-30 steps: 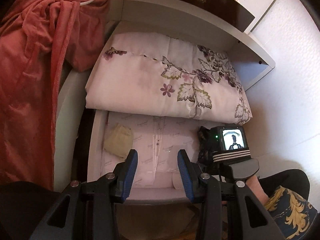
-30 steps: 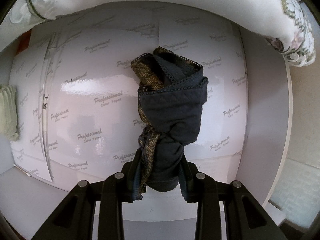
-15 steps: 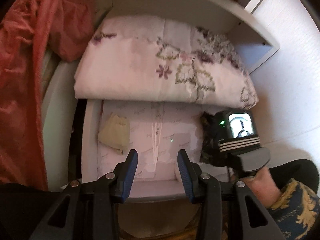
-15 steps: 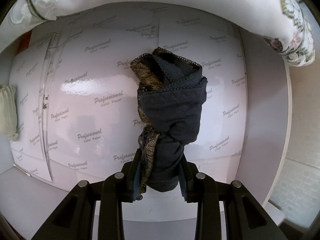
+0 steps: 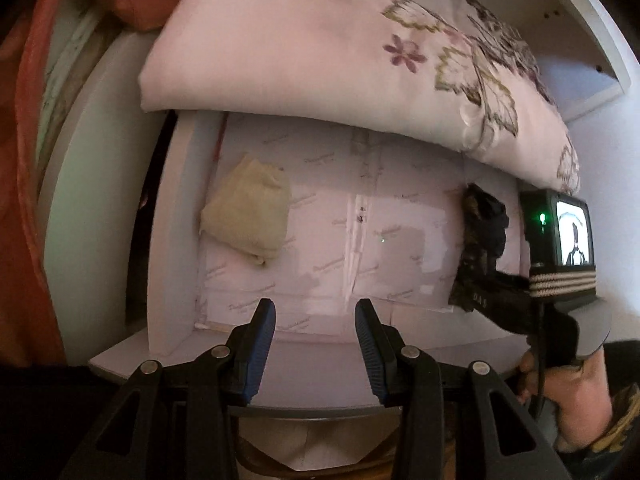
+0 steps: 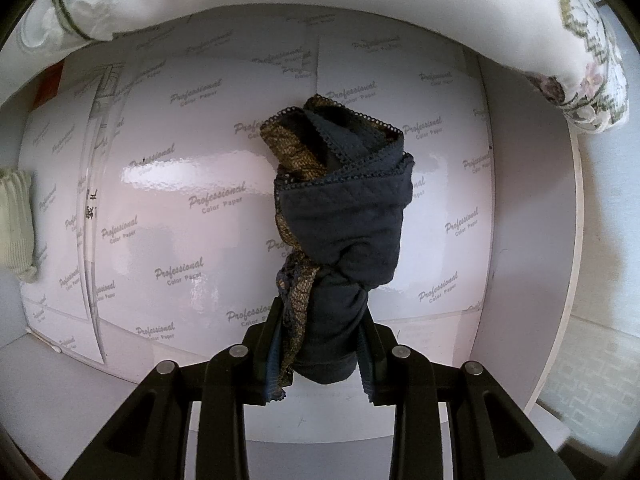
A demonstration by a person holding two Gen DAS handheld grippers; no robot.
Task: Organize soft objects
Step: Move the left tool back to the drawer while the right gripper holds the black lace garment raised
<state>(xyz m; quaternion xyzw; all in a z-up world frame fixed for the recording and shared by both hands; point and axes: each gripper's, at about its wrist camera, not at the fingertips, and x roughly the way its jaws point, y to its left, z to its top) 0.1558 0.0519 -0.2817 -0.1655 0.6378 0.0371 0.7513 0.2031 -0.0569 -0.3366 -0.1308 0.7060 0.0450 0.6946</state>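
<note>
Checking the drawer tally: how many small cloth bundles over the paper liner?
2: a cream bundle lying at the left, and a dark lace-trimmed bundle clamped in the right gripper at the right. The quilt may hide more.

- The folded floral bedding hides the drawer's far part.
- The pale green cloth is cut off at the left edge.

Glossy printed paper sheets lining the smooth white drawer. Dark quilted cloth bundle edged in lace, with gold patterned trim. Ribbed pale knit roll; soft matt floral bedding.
</note>
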